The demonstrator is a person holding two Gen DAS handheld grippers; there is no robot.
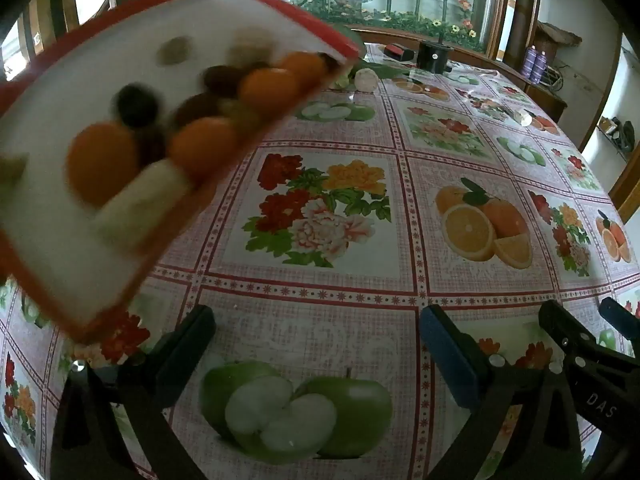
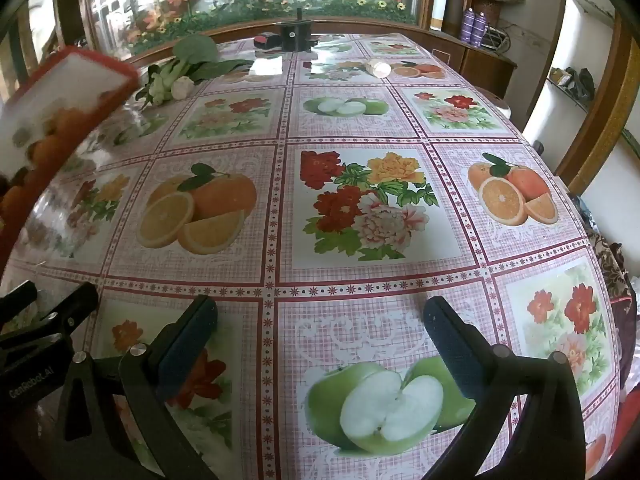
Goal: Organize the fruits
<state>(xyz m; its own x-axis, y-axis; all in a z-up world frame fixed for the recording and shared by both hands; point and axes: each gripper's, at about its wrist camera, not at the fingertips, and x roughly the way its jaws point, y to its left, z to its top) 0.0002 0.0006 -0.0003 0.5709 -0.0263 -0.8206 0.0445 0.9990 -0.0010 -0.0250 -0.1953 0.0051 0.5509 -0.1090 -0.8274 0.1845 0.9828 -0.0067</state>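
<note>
A white tray with a red rim [image 1: 92,32] hangs tilted in the air at the upper left of the left wrist view, blurred. Several orange fruits [image 1: 100,160], dark round fruits [image 1: 136,104] and a pale long piece [image 1: 140,196] lie piled against its lower edge. The tray also shows at the far left of the right wrist view [image 2: 80,68]. My left gripper [image 1: 316,344] is open and empty above the tablecloth, below and right of the tray. My right gripper [image 2: 320,332] is open and empty above the tablecloth.
The table [image 2: 360,288] has a floral and fruit-print cloth. Green leafy vegetables [image 2: 188,64] and a garlic bulb [image 2: 182,86] lie at the far left. A black holder [image 2: 296,36], a red-black item [image 2: 266,42] and a white roll [image 2: 378,68] sit far back.
</note>
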